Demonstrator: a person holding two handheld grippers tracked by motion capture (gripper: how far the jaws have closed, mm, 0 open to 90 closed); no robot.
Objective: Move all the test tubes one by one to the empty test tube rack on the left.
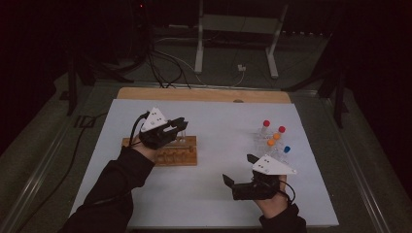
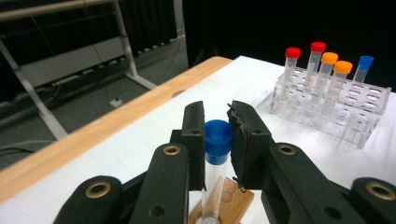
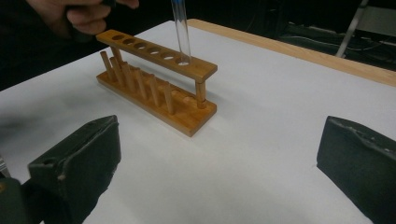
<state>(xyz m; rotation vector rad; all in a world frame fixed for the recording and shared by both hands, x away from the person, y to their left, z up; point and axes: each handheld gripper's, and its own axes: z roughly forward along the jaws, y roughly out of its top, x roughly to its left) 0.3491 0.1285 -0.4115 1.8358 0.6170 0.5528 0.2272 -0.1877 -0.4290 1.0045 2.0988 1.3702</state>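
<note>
At 10 o'clock on the counter (image 1: 214,194), your left gripper (image 2: 217,140) clamps the blue-capped tube (image 2: 217,140) upright, its tip in the wooden rack (image 3: 156,81) end hole for seating; your right gripper (image 1: 238,180) waits, jaws wide.

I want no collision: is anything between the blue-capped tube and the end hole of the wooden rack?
Nothing visible. The tube, held by the left hand-held gripper, already meets the end hole of the wooden rack.

Left tool (image 1: 180,125) jaws nearly closed (arm extended forward) — right tool (image 1: 240,171) jaws spread wide.
</note>
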